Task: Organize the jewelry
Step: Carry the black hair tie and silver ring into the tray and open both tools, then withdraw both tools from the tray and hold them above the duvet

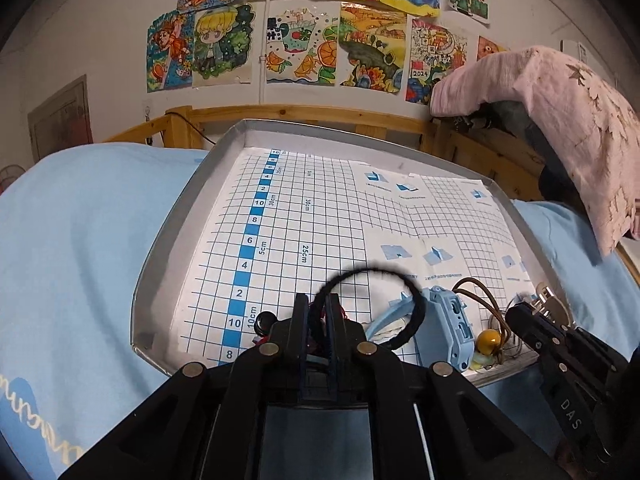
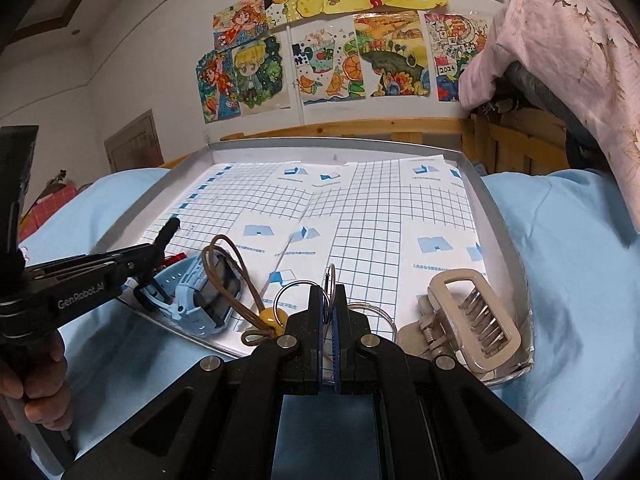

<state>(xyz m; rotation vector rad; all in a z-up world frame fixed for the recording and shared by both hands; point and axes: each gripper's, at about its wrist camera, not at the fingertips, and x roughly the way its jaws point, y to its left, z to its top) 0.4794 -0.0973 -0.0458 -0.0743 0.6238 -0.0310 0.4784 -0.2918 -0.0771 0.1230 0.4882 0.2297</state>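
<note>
Nearest my left camera, my left gripper (image 1: 317,312) had its jaws pressed on a black hair tie (image 1: 372,304), whose loop stood up past the fingertips over the near end of the silver tray (image 1: 160,264). My right gripper (image 2: 329,320) was clamped on a set of metal key rings (image 2: 362,312), one ring standing up between the fingers, the others fanned out to either side at the tray's near rim. A hand (image 2: 38,380) gripped the left tool's handle, outside the tray to its left in the right view. Inside the tray along its near edge lay a light blue smartwatch (image 2: 204,300), beside it a brown cord with a yellow bead (image 2: 270,318), and in the tray's near right corner a beige claw hair clip (image 2: 464,320). Something small, black and red (image 1: 264,326) sat by the left gripper's fingers at the tray's near edge; I could not tell what it was. Blue-gridded paper (image 1: 320,216) lined the tray floor. The tray rested on a light blue bedsheet (image 1: 80,240). Beyond the tray ran a wooden bed rail (image 1: 320,114), with a pink cloth (image 1: 560,108) draped to the tray's far right, and above it children's drawings (image 1: 304,44) hung on the wall.
</note>
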